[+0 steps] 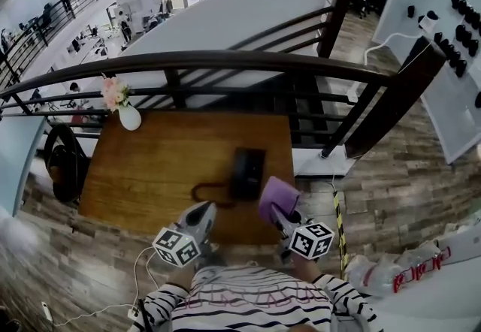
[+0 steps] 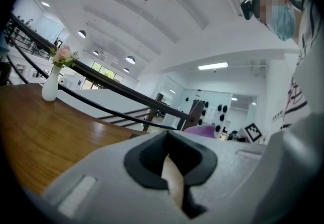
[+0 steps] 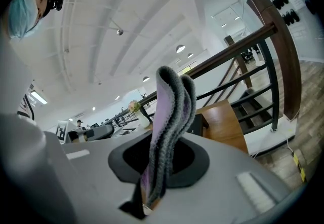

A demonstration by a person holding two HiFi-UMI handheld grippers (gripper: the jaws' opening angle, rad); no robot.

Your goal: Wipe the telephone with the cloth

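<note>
A black telephone [image 1: 246, 171] lies on the wooden table [image 1: 150, 165], right of centre, its cord [image 1: 207, 191] looping out to the left. My right gripper [image 1: 282, 216] is shut on a purple cloth [image 1: 276, 197], which stands up from the jaws just right of the phone's near end. In the right gripper view the cloth [image 3: 169, 116] rises folded out of the right gripper [image 3: 152, 192], and the telephone [image 3: 195, 124] peeks out behind it. My left gripper [image 1: 201, 214] is shut with nothing in it, over the table's near edge, left of the phone.
A white vase with pink flowers [image 1: 128, 116] stands at the table's far left corner. A dark railing [image 1: 225, 60] runs behind the table. A black bag [image 1: 64, 161] sits on the floor to the left, and plastic bottles [image 1: 376, 274] lie at the lower right.
</note>
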